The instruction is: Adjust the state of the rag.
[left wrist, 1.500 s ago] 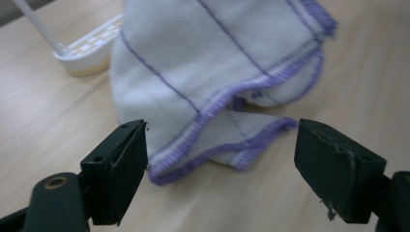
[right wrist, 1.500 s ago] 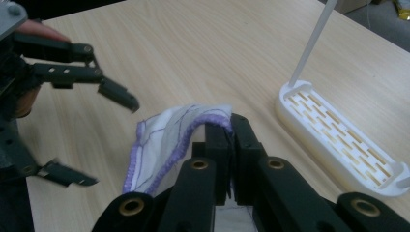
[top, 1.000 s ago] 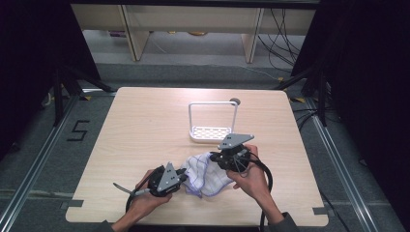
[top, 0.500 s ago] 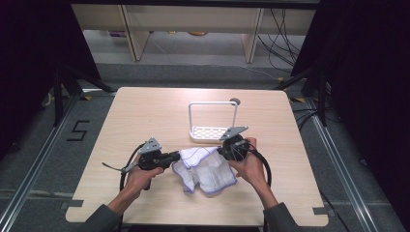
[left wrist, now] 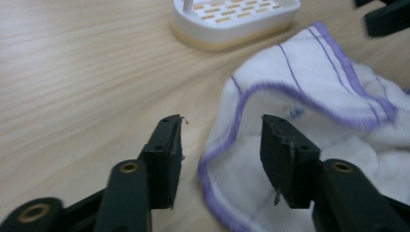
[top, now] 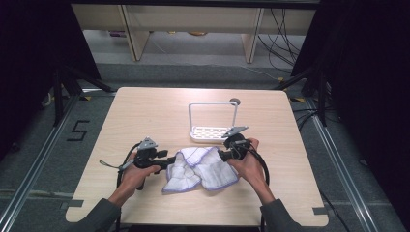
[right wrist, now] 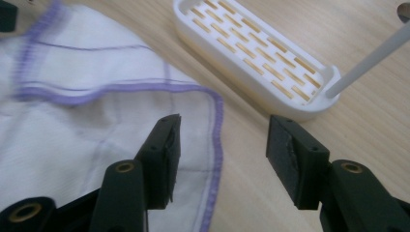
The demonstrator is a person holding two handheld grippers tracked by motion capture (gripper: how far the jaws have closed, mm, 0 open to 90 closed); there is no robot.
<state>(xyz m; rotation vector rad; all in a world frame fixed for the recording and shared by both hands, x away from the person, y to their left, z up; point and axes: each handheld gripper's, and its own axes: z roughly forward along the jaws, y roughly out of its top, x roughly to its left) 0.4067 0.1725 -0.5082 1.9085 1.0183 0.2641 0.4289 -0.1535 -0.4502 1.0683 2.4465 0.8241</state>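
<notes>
A white cloth with a purple hem (top: 200,169) lies rumpled on the table between my two grippers. My left gripper (top: 175,158) is at its left edge. Its jaws have just been opening and now stand apart. The hem (left wrist: 241,101) runs through the gap of the left gripper (left wrist: 222,130) with no pad pressing on it. My right gripper (top: 220,155) is at the cloth's upper right corner and has also just been opening. The right gripper (right wrist: 222,130) stands over the cloth's hemmed corner (right wrist: 215,121) without touching it.
A white rack with a slotted base (top: 210,133) and an upright wire frame stands just behind the cloth, close to the right gripper; its base (right wrist: 251,53) and its base (left wrist: 237,19) show near both jaws. A small dark hole (top: 235,101) sits behind it.
Both grippers moved apart and away from the front edge, drawing the bunched cloth out wider. Their jaws then opened and let the cloth go onto the table.
</notes>
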